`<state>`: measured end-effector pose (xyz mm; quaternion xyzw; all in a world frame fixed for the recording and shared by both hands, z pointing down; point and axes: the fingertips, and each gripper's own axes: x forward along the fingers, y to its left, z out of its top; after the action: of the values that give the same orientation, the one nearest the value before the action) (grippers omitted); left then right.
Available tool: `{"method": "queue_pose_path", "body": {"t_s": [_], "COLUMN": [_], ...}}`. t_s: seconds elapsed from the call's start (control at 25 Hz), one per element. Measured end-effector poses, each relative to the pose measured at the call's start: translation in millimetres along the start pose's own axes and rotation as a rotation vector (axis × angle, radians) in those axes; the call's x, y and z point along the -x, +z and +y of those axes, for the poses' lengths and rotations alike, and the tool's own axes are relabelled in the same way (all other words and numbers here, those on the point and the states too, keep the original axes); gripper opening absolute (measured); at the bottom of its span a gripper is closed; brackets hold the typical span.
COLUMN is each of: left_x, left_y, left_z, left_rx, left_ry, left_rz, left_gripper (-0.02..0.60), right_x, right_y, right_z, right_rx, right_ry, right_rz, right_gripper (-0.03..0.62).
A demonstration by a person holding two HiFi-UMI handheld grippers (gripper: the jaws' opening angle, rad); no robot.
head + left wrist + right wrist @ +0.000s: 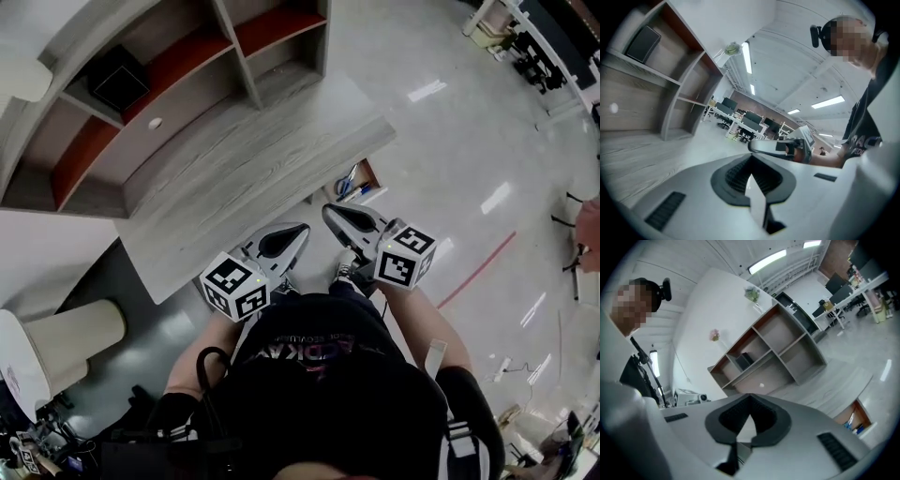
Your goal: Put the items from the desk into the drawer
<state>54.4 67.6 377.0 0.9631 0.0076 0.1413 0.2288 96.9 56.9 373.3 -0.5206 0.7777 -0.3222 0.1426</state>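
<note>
The grey wooden desk (253, 159) lies below me with a bare top. At its right side a drawer (361, 183) stands open, with a blue pen and other small items inside; the right gripper view also shows this drawer (857, 420). Both grippers hang close to the person's body, off the desk's near edge. My left gripper (298, 228) has its jaws together with nothing between them, as the left gripper view (751, 157) confirms. My right gripper (328, 211) is beside it, also shut and empty (750, 397).
A hutch with open shelves (187, 66) stands on the desk's far side, and a black box (117, 77) sits in one compartment. A white cylindrical object (70, 342) is on the floor at the left. A red line (478, 270) crosses the glossy floor at the right.
</note>
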Motion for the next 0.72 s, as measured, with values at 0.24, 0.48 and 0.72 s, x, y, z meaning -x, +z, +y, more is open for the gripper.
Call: {"method": "queue_pose_path", "body": {"t_s": [0.24, 0.48, 0.72], "left_x": [16.0, 23.7, 31.2], "left_y": [-1.0, 6.4, 10.9], "left_z": [1.0, 4.6, 10.0], "left_rx": [-0.023, -0.051, -0.058], "left_ry": [0.009, 0.012, 0.03], "left_rz": [-0.001, -0.016, -0.031], "left_gripper": [0.011, 0.011, 0.011], "right_x": [-2.2, -8.4, -14.2], "right_y": [-11.1, -21.7, -17.6], "right_z": [43.0, 60.7, 64.9], "right_rx": [0.152, 0.156, 0.171], "right_ry": [0.062, 0.088, 0.092], "right_rz": [0.042, 0.043, 0.039], "right_gripper": [0.018, 0.017, 0.017]}}
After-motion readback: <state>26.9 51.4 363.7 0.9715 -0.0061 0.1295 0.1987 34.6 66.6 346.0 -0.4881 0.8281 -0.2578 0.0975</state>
